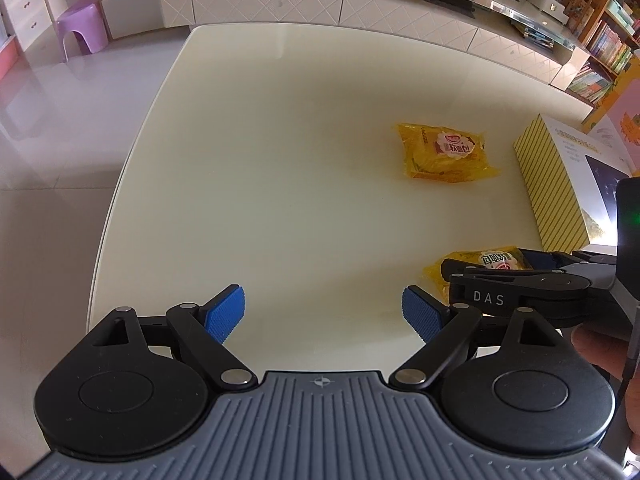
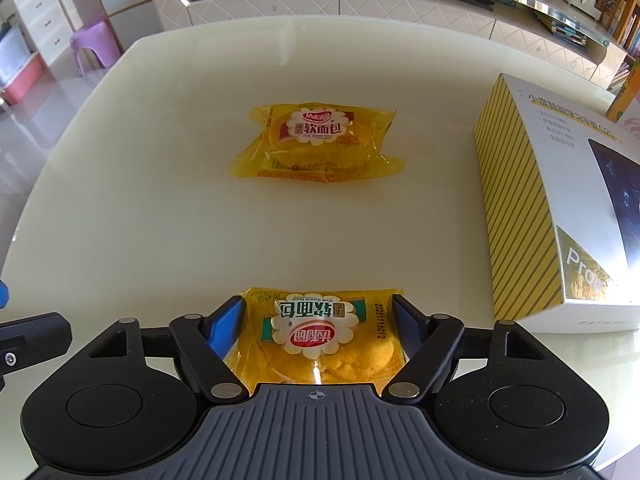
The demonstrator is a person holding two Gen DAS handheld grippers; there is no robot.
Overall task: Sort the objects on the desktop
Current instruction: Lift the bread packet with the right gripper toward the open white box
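The right hand-held gripper (image 2: 318, 330) is straddling, jaws wide, a light, soft, crinkly yellow plastic bread packet (image 2: 320, 336) lying on the cream tabletop (image 2: 160, 220), best pinched gently across its sides, while the left hand-held gripper (image 1: 323, 312) is gaping empty.

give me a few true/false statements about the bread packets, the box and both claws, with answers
1. Two yellow bread packets are on the table. True: the far packet and the near packet.
2. The right claw straddles the near packet. True.
3. The left claw holds a packet. False: it is open, with nothing between its pads.
4. The striped box lies left of the packets. False: it lies to their right.
5. The far packet sits on the box. False: it lies on the table, apart from it.
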